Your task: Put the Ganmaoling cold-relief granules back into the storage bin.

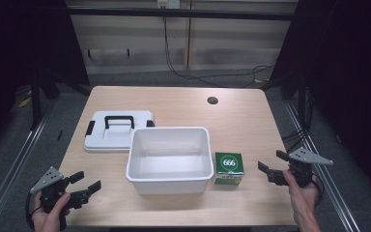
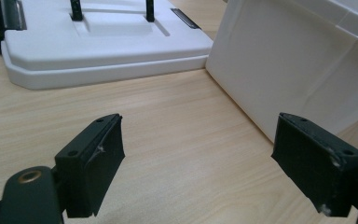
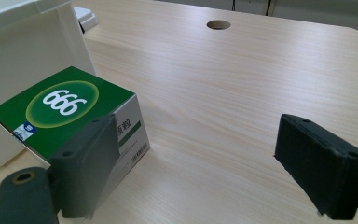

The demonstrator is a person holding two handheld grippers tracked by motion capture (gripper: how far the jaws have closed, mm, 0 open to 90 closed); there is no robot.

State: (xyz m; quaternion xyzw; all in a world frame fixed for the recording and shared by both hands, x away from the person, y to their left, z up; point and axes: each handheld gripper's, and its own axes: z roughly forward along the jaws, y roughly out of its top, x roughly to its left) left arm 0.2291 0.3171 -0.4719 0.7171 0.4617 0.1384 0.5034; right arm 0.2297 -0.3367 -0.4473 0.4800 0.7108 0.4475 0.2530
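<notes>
Resting on the pale wooden table (image 1: 251, 121), a white open bin (image 1: 169, 158) sat near the middle, its long axis running left to right across the table as the high view showed it. Its opening faced straight up, and the inside looked bare and white. Just behind its left corner lay a flat white lid (image 1: 117, 130), top side up, with a black handle (image 1: 119, 120) and black clips at its ends; the lid's long axis also ran left to right. In the left gripper view the lid's near corner came very close to the bin's wall, though whether they touched could not be told.

Just beside the bin's right wall stood a small green and white box (image 1: 229, 167), its green top marked "666" facing up. From the high view the digits read upright toward the person. In the right gripper view the box sat close against the bin wall, one corner turned toward the camera.

The left gripper (image 1: 87, 186) was held by a hand (image 1: 50, 212) at the table's near left corner, its jaws spread wide with nothing between them, aimed toward the bin's left wall. The right gripper (image 1: 273, 163) was held by the other hand (image 1: 302, 195) at the near right edge, its jaws likewise spread apart and holding nothing, aimed leftward at the box, which stood near but apart from them. A round hole (image 1: 212, 100) marked the table's far right part.
</notes>
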